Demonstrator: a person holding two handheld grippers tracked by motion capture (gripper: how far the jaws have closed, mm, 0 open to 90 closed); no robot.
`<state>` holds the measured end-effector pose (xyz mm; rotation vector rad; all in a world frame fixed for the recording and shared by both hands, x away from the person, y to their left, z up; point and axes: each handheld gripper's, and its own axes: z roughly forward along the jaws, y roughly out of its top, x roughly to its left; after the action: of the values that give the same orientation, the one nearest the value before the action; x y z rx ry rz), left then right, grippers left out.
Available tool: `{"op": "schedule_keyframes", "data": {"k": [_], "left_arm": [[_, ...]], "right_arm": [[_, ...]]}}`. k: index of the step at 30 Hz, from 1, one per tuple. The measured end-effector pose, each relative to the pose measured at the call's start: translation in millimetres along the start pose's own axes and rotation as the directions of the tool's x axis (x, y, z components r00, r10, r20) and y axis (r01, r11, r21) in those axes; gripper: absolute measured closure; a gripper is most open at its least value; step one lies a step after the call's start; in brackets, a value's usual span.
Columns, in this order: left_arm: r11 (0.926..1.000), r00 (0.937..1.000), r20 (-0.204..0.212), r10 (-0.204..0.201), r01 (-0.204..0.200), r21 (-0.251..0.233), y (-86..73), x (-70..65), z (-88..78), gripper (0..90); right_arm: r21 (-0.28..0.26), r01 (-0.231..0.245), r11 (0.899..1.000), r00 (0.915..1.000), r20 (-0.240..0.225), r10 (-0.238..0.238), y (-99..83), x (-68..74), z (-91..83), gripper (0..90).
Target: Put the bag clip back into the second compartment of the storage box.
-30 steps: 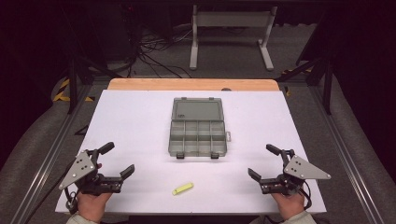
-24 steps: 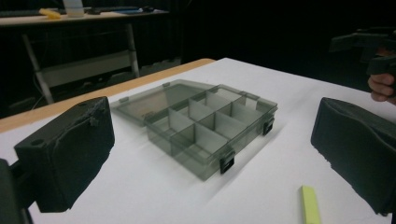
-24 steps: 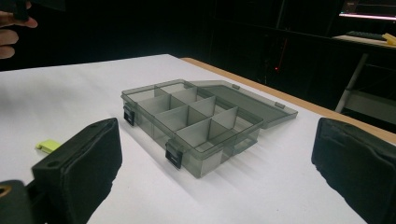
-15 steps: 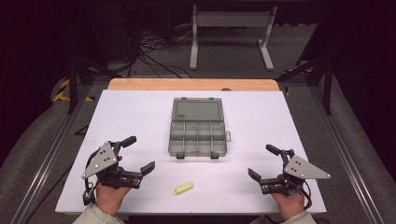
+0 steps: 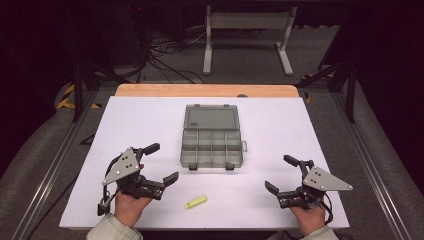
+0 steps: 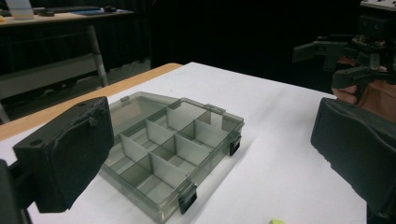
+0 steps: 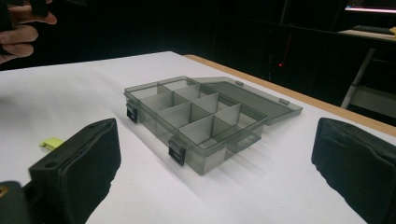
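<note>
The left tongs, gaping and empty, hover over the white tabletop near its front left corner. In the left gripper view, the small yellow-green plastic piece is cut off at the bottom edge; the high view shows it whole, lying near the tabletop's front edge. The smoky grey translucent compartment box sits mid-tabletop, lid flat open; no writing is legible on it. The right tongs, likewise wide apart, hover near the front right corner.
</note>
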<state>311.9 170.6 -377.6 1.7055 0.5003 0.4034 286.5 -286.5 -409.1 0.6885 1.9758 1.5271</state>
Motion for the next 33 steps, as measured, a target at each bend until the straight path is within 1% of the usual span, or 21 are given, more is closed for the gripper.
{"op": "schedule_keyframes", "data": {"k": [3, 4, 10, 12, 13, 15, 16, 18, 19, 21, 23, 24, 25, 26, 27, 28, 29, 30, 31, 32, 33], "left_arm": [[1.0000, 0.9999, 0.016, 0.002, -0.002, -0.004, 1.9, -3.2, 6.3, 0.5], [1.0000, 0.9997, 0.022, 0.006, -0.006, 0.004, 2.8, -3.4, 7.1, 0.6], [0.9999, 0.9990, 0.045, -0.010, 0.009, 0.008, 3.1, -3.8, 12.9, 0.6], [0.9995, 0.9982, 0.060, 0.001, -0.003, 0.033, 4.6, -4.7, 17.4, 1.2], [0.9995, 0.9982, 0.060, 0.001, -0.003, 0.033, 4.6, -4.7, 17.4, 1.5], [0.9984, 0.9970, 0.076, 0.009, -0.013, 0.056, 6.6, -7.7, 21.7, 1.9], [0.9974, 0.9965, 0.080, 0.023, -0.028, 0.066, 7.8, -8.7, 23.4, 2.8], [0.9951, 0.9953, 0.093, 0.028, -0.036, 0.092, 9.5, -12.0, 26.5, 3.6], [0.9931, 0.9947, 0.095, 0.039, -0.049, 0.106, 10.3, -12.8, 27.7, 3.6], [0.9877, 0.9943, 0.096, 0.047, -0.061, 0.144, 11.8, -15.3, 29.5, 4.9], [0.9829, 0.9935, 0.106, 0.042, -0.060, 0.174, 13.3, -16.9, 31.2, 5.5], [0.9768, 0.9925, 0.114, 0.043, -0.066, 0.204, 14.8, -17.7, 32.7, 6.1], [0.9725, 0.9925, 0.116, 0.039, -0.065, 0.224, 15.5, -19.4, 34.2, 6.0], [0.9672, 0.9917, 0.119, 0.048, -0.076, 0.242, 16.3, -20.5, 35.5, 6.1], [0.9592, 0.9907, 0.127, 0.050, -0.083, 0.270, 17.1, -23.3, 38.0, 6.2], [0.9592, 0.9907, 0.127, 0.050, -0.083, 0.270, 17.1, -23.3, 38.0, 6.2], [0.9446, 0.9899, 0.128, 0.061, -0.099, 0.313, 18.1, -27.5, 41.5, 6.2], [0.9364, 0.9890, 0.131, 0.068, -0.109, 0.334, 18.7, -29.4, 43.4, 6.2], [0.9364, 0.9890, 0.131, 0.068, -0.109, 0.334, 18.7, -29.4, 43.4, 6.2], [0.9289, 0.9881, 0.132, 0.079, -0.121, 0.350, 19.3, -31.3, 44.9, 6.2], [0.9185, 0.9875, 0.133, 0.084, -0.129, 0.374, 20.0, -33.8, 46.8, 6.2]], "right_arm": [[0.005, -0.004, 1.000, 1.0000, 0.006, 0.004, 0.0, 0.3, -0.2, 0.8], [0.007, -0.007, 1.000, 1.0000, 0.006, 0.007, -0.1, 0.6, 0.1, 0.5], [0.008, -0.013, 1.000, 0.9999, 0.004, 0.013, -0.8, -0.3, 0.7, 0.1], [0.013, -0.021, 1.000, 0.9998, 0.002, 0.021, -1.1, -0.2, 1.0, 0.1], [0.013, -0.021, 1.000, 0.9998, 0.002, 0.021, -1.1, -0.2, 1.0, 0.1], [0.022, -0.023, 0.999, 0.9997, 0.000, 0.023, -1.1, -0.4, 1.4, 0.1], [0.030, -0.029, 0.999, 0.9996, -0.002, 0.029, -1.1, -0.3, 1.9, 0.1], [0.035, -0.032, 0.999, 0.9995, -0.003, 0.032, -1.0, -0.3, 2.1, 0.2], [0.035, -0.032, 0.999, 0.9995, -0.003, 0.032, -1.0, -0.3, 2.1, 0.2], [0.043, -0.032, 0.999, 0.9995, -0.006, 0.032, -1.1, -0.5, 2.6, 0.7], [0.051, -0.033, 0.998, 0.9993, -0.015, 0.033, -0.7, -0.3, 3.0, 1.3], [0.055, -0.033, 0.998, 0.9992, -0.019, 0.034, -0.6, -0.4, 3.1, 1.6], [0.058, -0.036, 0.998, 0.9990, -0.024, 0.038, -0.5, -0.4, 3.4, 1.7], [0.060, -0.037, 0.998, 0.9989, -0.026, 0.039, -0.5, -0.5, 3.5, 1.7], [0.061, -0.037, 0.997, 0.9989, -0.025, 0.039, -0.5, -0.6, 3.5, 1.8], [0.061, -0.037, 0.997, 0.9989, -0.025, 0.039, -0.5, -0.6, 3.4, 1.9], [0.060, -0.037, 0.997, 0.9989, -0.025, 0.039, -0.5, -0.6, 3.4, 2.0], [0.062, -0.036, 0.997, 0.9990, -0.025, 0.038, -0.6, -0.6, 3.5, 2.0], [0.062, -0.036, 0.997, 0.9990, -0.025, 0.038, -0.6, -0.6, 3.5, 2.0], [0.064, -0.036, 0.997, 0.9990, -0.025, 0.037, -0.6, -0.7, 3.6, 2.0], [0.063, -0.036, 0.997, 0.9989, -0.027, 0.038, -0.6, -0.6, 3.7, 2.0]]}}
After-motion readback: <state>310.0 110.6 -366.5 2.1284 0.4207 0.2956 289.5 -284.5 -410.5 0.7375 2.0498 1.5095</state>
